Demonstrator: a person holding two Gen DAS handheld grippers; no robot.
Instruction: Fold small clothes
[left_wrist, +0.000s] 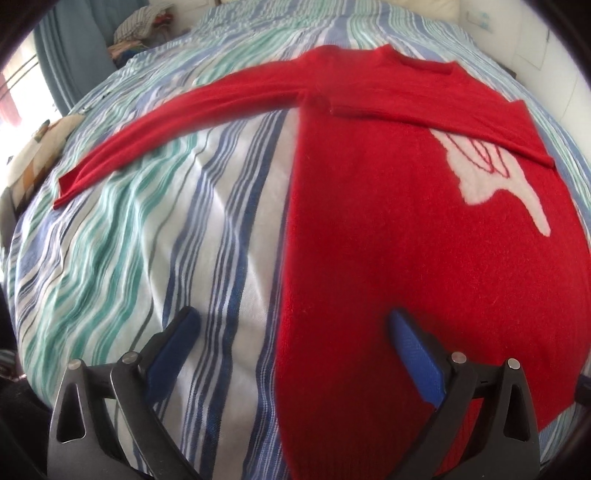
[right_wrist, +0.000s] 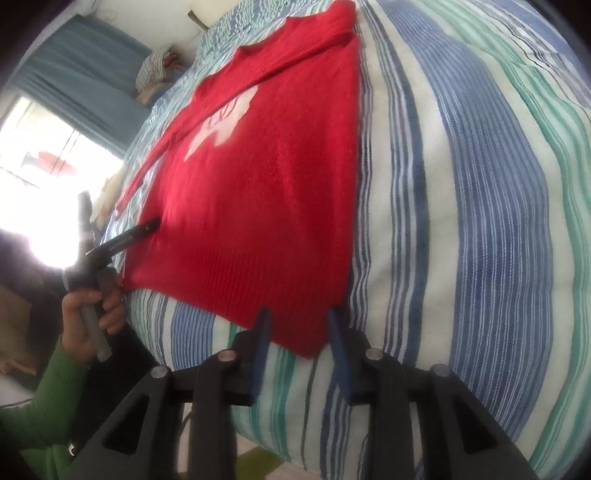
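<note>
A red sweater (left_wrist: 388, 240) with a white motif (left_wrist: 491, 173) lies flat on the striped bed. One sleeve (left_wrist: 177, 114) stretches out to the left; the other is folded across the chest (left_wrist: 443, 114). My left gripper (left_wrist: 291, 325) is open wide, its jaws straddling the sweater's left side edge near the hem. My right gripper (right_wrist: 297, 314) is open, its jaws on either side of the hem's right corner (right_wrist: 314, 339) of the sweater (right_wrist: 266, 177). The left gripper (right_wrist: 147, 227) also shows in the right wrist view, held by a hand at the hem's other corner.
The bed has a blue, green and white striped cover (left_wrist: 147, 240). A pile of clothes (left_wrist: 136, 29) lies at the far end by blue curtains (right_wrist: 92, 74). A bright window (right_wrist: 40, 155) is on the left. The bed's near edge (right_wrist: 280, 435) is below my right gripper.
</note>
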